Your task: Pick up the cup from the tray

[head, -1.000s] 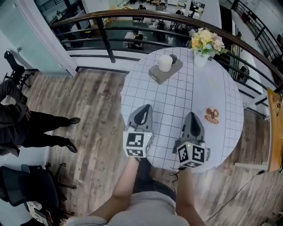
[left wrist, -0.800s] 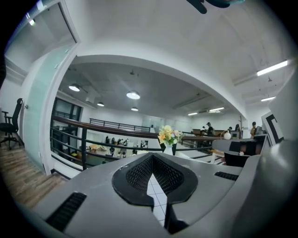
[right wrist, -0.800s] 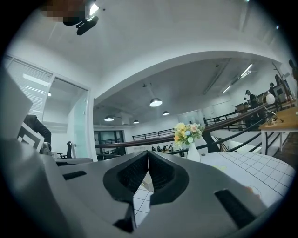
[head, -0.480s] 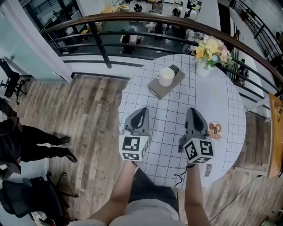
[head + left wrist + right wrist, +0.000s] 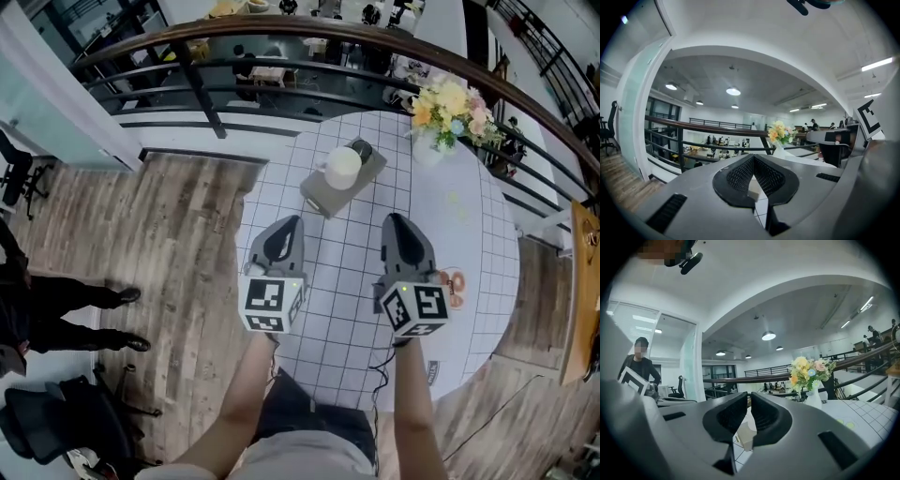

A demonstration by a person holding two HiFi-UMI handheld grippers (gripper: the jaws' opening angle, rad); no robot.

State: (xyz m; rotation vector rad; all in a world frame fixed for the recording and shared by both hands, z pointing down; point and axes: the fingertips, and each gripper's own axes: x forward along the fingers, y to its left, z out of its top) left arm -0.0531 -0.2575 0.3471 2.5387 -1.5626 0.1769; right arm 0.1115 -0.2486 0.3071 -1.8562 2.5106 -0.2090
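A white cup [image 5: 343,167] stands on a grey tray [image 5: 320,197] at the far side of the round, white gridded table [image 5: 356,281]. A small dark object [image 5: 362,149] sits on the tray behind the cup. My left gripper [image 5: 292,222] is over the table's left part, short of the tray's near corner, jaws shut and empty [image 5: 753,156]. My right gripper [image 5: 393,219] is level with it further right, also shut and empty [image 5: 749,395]. A pale corner of the tray [image 5: 746,436] shows below the right gripper's tips.
A white vase of flowers [image 5: 448,105] stands at the table's far right. Something small and orange [image 5: 457,286] lies beside my right gripper. A dark curved railing [image 5: 216,37] runs behind the table. A person's shoes [image 5: 124,298] stand on the wooden floor at left.
Both grippers have moved forward over the table toward the tray, jaws staying shut. The cup and tray now lie closer ahead of the tips.
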